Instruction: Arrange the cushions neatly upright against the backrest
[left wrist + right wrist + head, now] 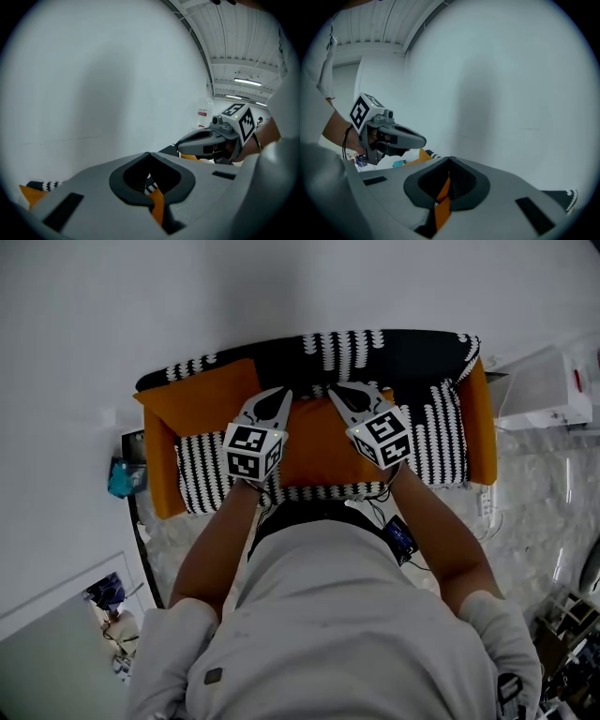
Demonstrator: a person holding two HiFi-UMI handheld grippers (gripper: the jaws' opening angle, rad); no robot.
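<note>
**Left hand-held gripper (pixel 283 396) and right hand-held gripper (pixel 334 391): both shut, empty**

Jaws are together on both, nothing pinched, just above the orange cushion (pixel 319 451) lying mid-seat between two striped cushions (pixel 202 472). They look soft, light and floppy, so I'd pinch a top corner. Tight spot: wall (pixel 281 287) is right behind the backrest (pixel 375 351), and armrests (pixel 480 418) box in the sides.
</note>
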